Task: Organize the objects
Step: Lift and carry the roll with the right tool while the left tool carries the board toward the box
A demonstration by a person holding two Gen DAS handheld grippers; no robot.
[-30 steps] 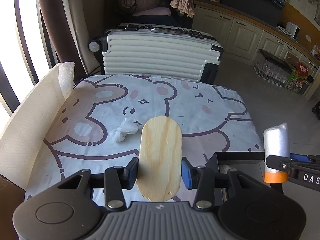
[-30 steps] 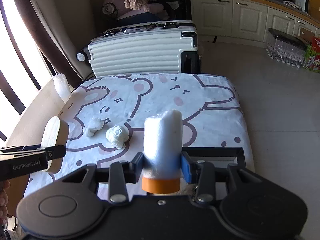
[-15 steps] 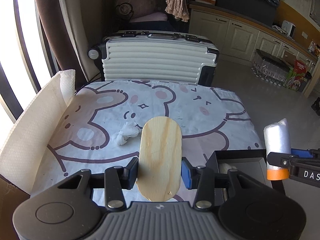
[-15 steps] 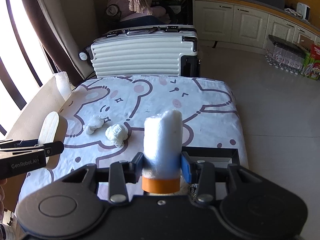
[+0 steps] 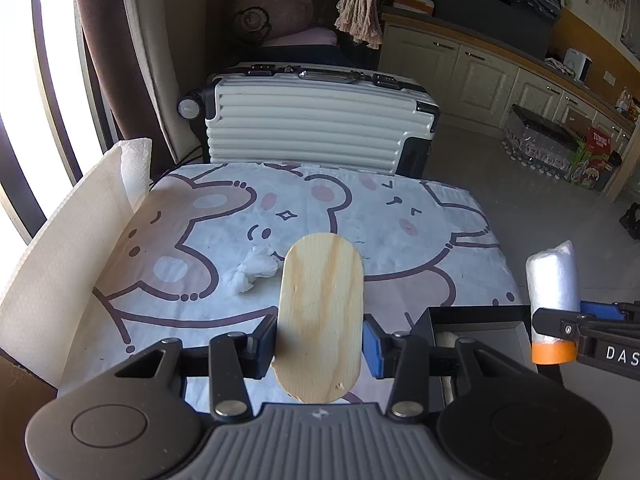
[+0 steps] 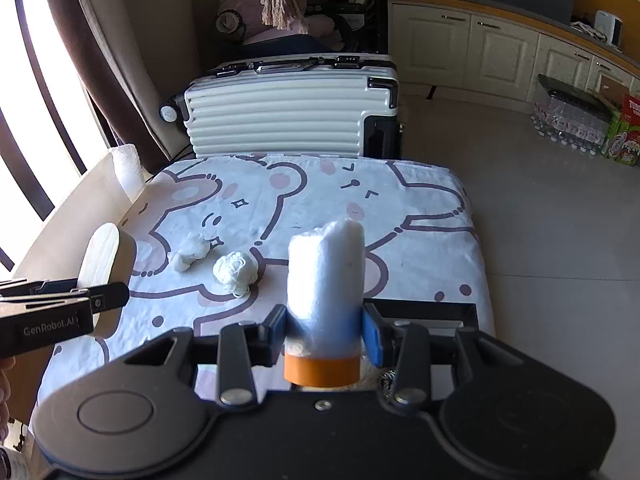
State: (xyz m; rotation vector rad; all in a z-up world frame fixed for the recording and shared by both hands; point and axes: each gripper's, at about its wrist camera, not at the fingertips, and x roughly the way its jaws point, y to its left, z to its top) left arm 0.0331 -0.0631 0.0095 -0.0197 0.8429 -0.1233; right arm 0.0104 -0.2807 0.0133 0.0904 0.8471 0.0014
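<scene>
Currently | left gripper (image 5: 320, 340) clamps wooden oval board (image 5: 322, 312) above bear-print table (image 5: 400, 240) | right gripper (image 6: 325, 332) grips white roll (image 6: 325, 276) over black tray (image 5: 480, 324) | two tissue wads (image 6: 236, 270) unsorted; nothing stowed visibly

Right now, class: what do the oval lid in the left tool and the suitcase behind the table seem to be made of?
Oval lid: pale unfinished wood, matte, visible grain streaks. Suitcase: probably hard moulded plastic, glossy off-white, horizontal ribs, dark trim.
</scene>
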